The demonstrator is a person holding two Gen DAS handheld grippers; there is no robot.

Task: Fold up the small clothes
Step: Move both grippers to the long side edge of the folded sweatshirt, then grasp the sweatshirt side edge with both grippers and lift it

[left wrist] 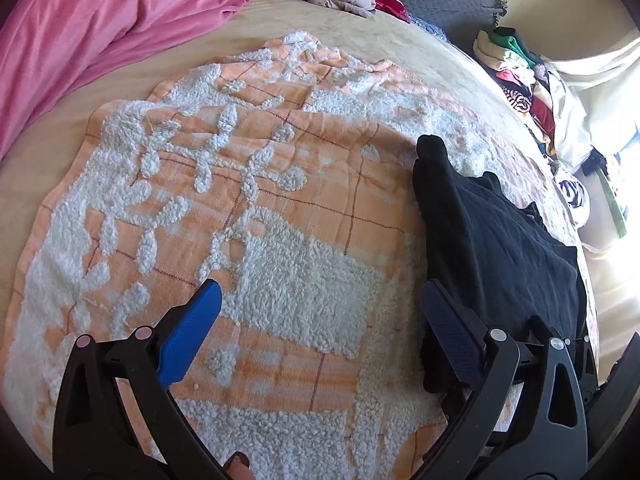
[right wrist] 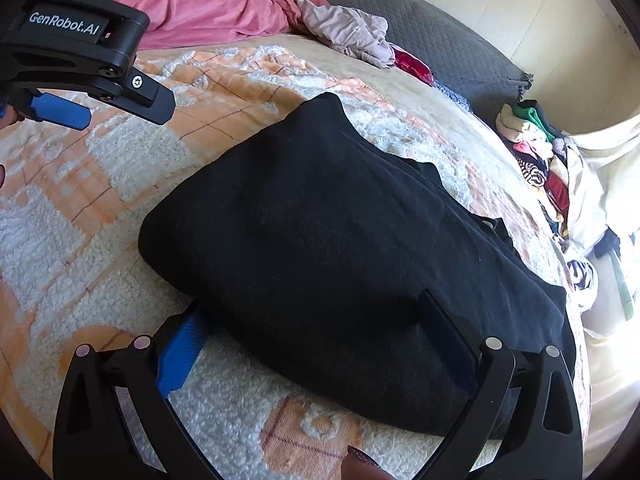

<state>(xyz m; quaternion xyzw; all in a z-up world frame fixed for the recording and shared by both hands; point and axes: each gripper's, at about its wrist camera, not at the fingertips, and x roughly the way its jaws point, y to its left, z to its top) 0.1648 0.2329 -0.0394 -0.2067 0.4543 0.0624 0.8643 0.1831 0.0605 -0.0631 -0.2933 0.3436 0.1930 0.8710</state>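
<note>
An orange-and-white tufted blanket point(left wrist: 248, 208) covers the bed. A folded black garment point(right wrist: 320, 248) lies on it, filling the centre of the right wrist frame. Right tongs point(right wrist: 316, 336) spread wide around its near edge; left tongs point(left wrist: 320, 320) wide, empty, beside it.

My left wrist camera looks forward and down between my left gripper point(left wrist: 320, 312) fingers, close over the orange and white blanket point(left wrist: 256, 200), with the black garment point(left wrist: 500, 248) at its right edge. My right wrist camera looks the same way from further right, close above that black garment point(right wrist: 340, 248). Both views share the garment, the blanket point(right wrist: 80, 208), the pink cover point(left wrist: 100, 16) and the clothes pile point(right wrist: 532, 152) far right. My left gripper point(right wrist: 104, 108) shows in the right view's upper left corner.
</note>
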